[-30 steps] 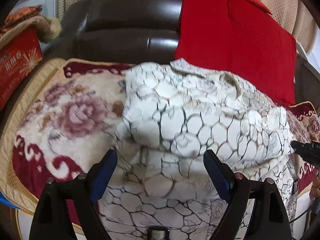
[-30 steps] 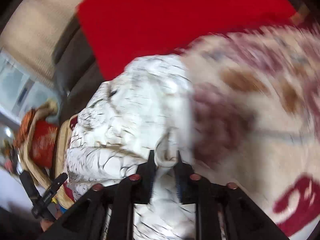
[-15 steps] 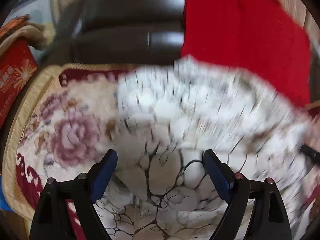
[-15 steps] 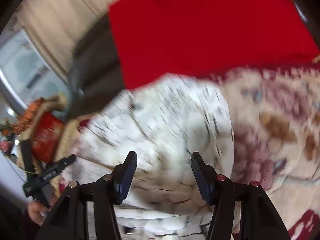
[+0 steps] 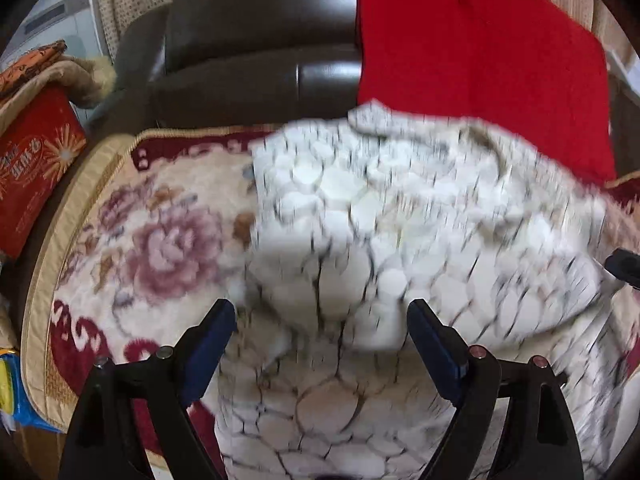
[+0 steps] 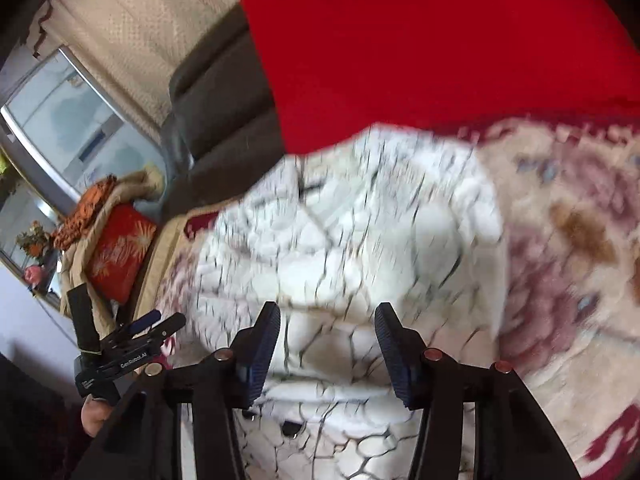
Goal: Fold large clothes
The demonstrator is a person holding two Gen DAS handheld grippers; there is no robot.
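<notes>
A white garment with a black crackle pattern (image 5: pixel 400 240) lies bunched on a floral blanket (image 5: pixel 160 240) over the sofa seat. My left gripper (image 5: pixel 320 332) hovers open and wide over the garment's near part, its blue pads (image 5: pixel 212 344) clear of the cloth. In the right wrist view the same garment (image 6: pixel 352 240) fills the middle. My right gripper (image 6: pixel 328 340) is just above a fold of it. Its jaws are closing, with cloth showing between them but the pads not pressing on it. The left gripper (image 6: pixel 148 328) and a hand appear at the lower left there.
A red blanket (image 5: pixel 480 60) hangs over the dark leather sofa back (image 5: pixel 260 40) behind the garment. A red box (image 5: pixel 36 160) under folded cloths stands at the left end. A window (image 6: pixel 60 120) and beige curtain lie beyond. The right gripper's tip (image 5: pixel 624 266) shows at the garment's right edge.
My right gripper let go of the white fold it pinched, opened and drew back and up. The left gripper shifted a little over the garment, still open.
</notes>
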